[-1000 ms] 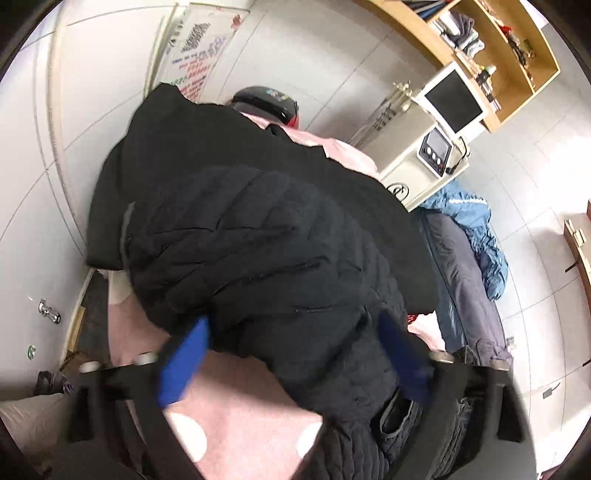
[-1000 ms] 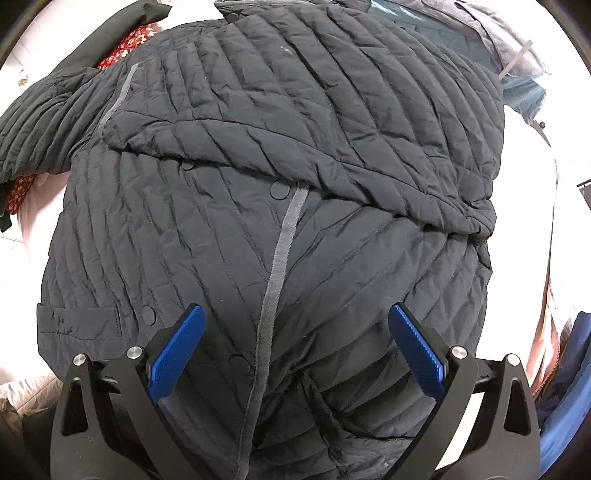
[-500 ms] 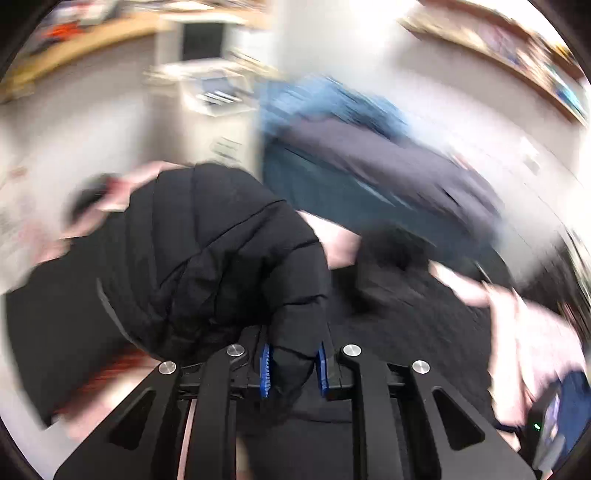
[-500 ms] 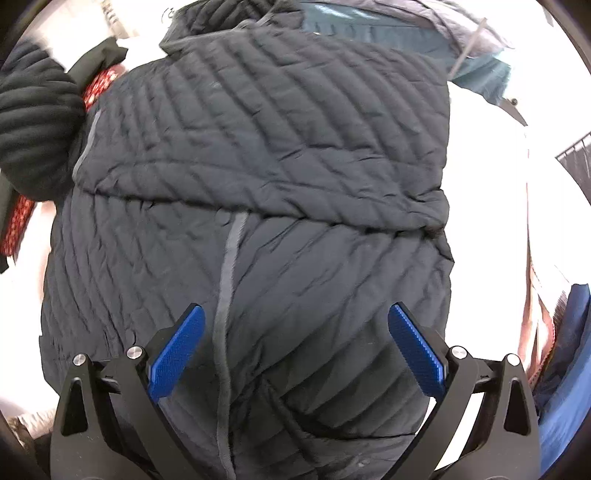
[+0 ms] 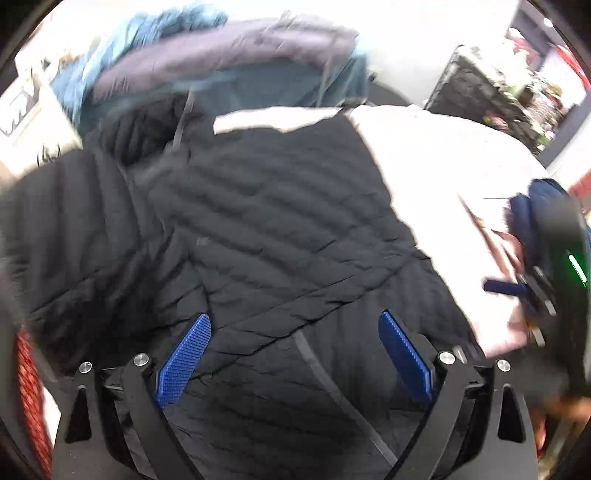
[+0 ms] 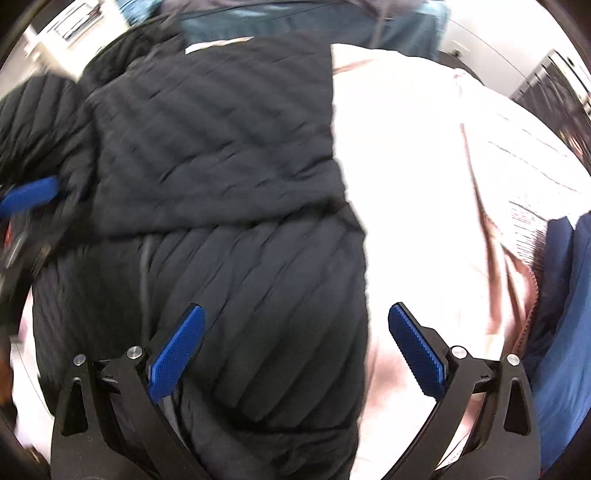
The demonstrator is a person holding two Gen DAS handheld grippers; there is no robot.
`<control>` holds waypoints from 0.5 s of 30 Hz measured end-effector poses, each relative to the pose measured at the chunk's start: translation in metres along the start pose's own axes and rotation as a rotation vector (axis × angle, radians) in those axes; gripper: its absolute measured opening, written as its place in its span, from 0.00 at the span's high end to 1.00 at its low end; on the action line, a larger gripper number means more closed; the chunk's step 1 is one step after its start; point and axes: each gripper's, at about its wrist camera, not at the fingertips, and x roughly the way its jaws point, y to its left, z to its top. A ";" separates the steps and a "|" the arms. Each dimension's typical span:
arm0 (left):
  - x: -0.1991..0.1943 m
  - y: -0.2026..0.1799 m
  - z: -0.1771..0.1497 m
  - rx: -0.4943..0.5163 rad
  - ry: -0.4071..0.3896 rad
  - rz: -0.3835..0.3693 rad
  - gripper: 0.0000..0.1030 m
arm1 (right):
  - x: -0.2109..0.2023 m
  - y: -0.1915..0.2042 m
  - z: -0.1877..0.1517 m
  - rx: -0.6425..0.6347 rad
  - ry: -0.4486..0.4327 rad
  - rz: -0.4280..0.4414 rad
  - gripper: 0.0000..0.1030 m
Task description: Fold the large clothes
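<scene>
A black quilted jacket [image 5: 266, 229] lies on a pale pink surface [image 5: 436, 177], with both sleeves folded across its front. My left gripper [image 5: 293, 354] is open and empty just above the jacket's lower front. My right gripper [image 6: 295, 343] is open and empty over the jacket's [image 6: 229, 155] right edge, where it meets the pink surface [image 6: 413, 177]. The right gripper also shows at the right edge of the left wrist view [image 5: 517, 291], and a blue pad of the left gripper shows at the left edge of the right wrist view [image 6: 29, 195].
A pile of blue and grey clothes [image 5: 207, 55] lies beyond the jacket, also seen in the right wrist view [image 6: 303, 22]. A dark blue garment [image 6: 565, 332] lies at the right. A red patterned cloth [image 5: 29, 391] sits at the left. A dark rack [image 5: 480, 88] stands at the back right.
My left gripper, shut on the jacket's sleeve half a second ago, has let it go on the jacket front and is now open. My right gripper has shifted right, toward the jacket's edge.
</scene>
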 end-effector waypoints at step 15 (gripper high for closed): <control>-0.055 0.131 -0.129 -0.451 0.021 0.117 0.10 | -0.109 0.188 0.070 -0.434 -0.291 0.305 0.05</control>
